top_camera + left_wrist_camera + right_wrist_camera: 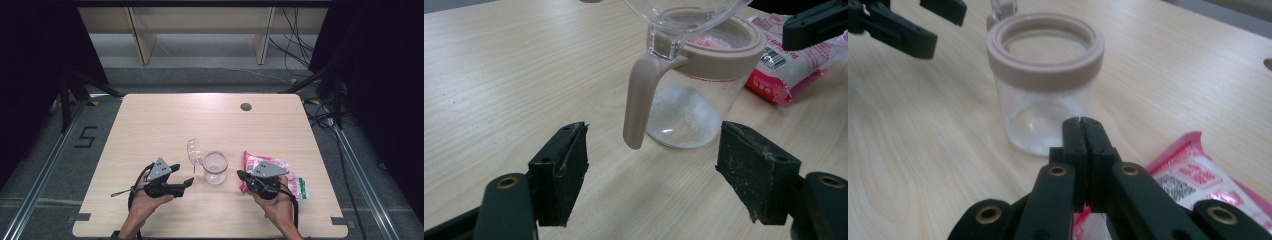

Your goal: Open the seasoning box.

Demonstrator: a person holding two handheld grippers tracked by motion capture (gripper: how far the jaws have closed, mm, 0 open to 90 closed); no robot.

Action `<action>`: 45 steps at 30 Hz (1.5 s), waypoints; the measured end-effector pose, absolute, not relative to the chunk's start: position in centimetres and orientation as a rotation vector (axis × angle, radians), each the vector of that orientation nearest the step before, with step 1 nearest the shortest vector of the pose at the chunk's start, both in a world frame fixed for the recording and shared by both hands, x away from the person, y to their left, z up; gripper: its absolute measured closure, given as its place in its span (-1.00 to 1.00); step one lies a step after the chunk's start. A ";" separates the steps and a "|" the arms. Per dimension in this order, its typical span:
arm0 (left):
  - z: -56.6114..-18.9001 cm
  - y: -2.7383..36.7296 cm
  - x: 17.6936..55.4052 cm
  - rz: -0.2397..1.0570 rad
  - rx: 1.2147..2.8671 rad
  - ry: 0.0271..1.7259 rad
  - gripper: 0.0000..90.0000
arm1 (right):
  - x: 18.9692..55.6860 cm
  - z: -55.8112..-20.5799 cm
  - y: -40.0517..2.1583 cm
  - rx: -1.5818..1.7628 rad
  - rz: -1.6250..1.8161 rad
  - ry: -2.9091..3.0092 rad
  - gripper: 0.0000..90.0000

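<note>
Pale wood table (150, 130) lies before us, black curtains on both sides. Near the middle stands our clear jar (215, 168), its hinged lid (193, 150) flipped open to the left and a little white powder on its bottom. Just right of it lies the pink packet (295, 182), apparently unopened, so filling seems mostly ahead. Our left gripper (188, 183) rests low at the jar's left, jaws apart, aimed at the lid's beige latch (640, 100). Our right gripper (241, 175) lies level over the packet, pointing at the jar, jaws together on nothing.
</note>
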State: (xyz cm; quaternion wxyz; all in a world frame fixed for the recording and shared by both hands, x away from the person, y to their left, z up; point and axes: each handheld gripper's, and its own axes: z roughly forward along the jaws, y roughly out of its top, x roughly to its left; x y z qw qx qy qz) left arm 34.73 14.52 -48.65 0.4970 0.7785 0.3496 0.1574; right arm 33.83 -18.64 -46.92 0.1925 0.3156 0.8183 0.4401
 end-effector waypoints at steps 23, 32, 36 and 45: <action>-48.8 14.6 34.8 0.378 1.894 0.859 -0.39 | 32.8 -48.9 -19.4 0.882 1.043 2.340 1.00; -48.7 14.8 34.9 0.388 1.895 0.851 -0.39 | 32.2 -48.9 -21.1 0.919 1.043 2.345 1.00; -48.8 14.8 35.0 0.381 1.883 0.851 -0.39 | 31.9 -48.8 -21.7 0.928 1.034 2.345 1.00; -48.9 14.8 34.9 0.374 1.876 0.877 -0.39 | 31.7 -48.7 -23.1 0.949 1.017 2.322 1.00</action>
